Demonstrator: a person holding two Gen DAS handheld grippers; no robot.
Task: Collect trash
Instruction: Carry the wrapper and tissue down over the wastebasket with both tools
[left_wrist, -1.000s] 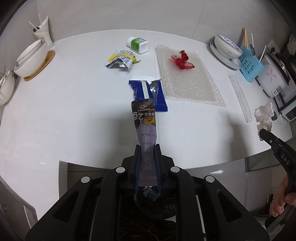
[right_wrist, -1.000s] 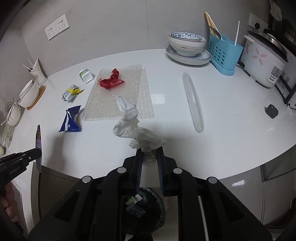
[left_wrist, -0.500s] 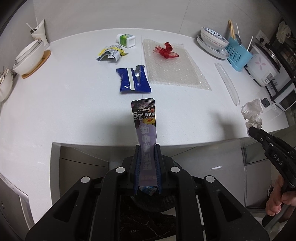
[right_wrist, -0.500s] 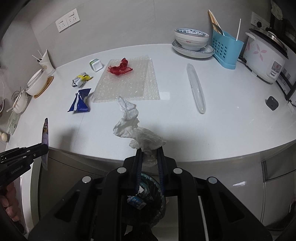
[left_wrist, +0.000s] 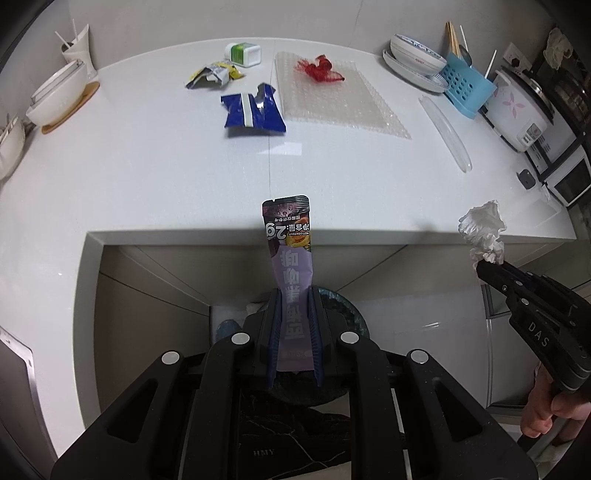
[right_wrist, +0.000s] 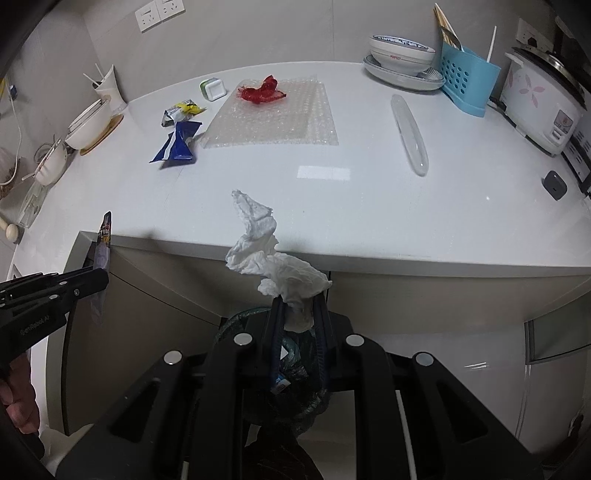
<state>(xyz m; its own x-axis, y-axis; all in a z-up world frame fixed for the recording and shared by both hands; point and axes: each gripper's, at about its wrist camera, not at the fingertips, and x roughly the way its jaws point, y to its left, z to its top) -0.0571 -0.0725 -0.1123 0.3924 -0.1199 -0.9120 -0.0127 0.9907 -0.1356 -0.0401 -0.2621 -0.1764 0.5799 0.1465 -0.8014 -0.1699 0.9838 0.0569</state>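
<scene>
Peeking below jaws, bin (right_wrist: 295, 369) (mostly hidden), tissue (right_wrist: 273, 258) clamped

Each gripper (left_wrist: 294, 332) is matte black plastic with round silver screws, blue-edged fingers (right_wrist: 276, 332) and white lettering.

The right tongs (right_wrist: 299, 310) clamp a crumpled white tissue (right_wrist: 271, 258) above a dark-lined bin (right_wrist: 236, 323) beside the counter (right_wrist: 369, 206).
</scene>
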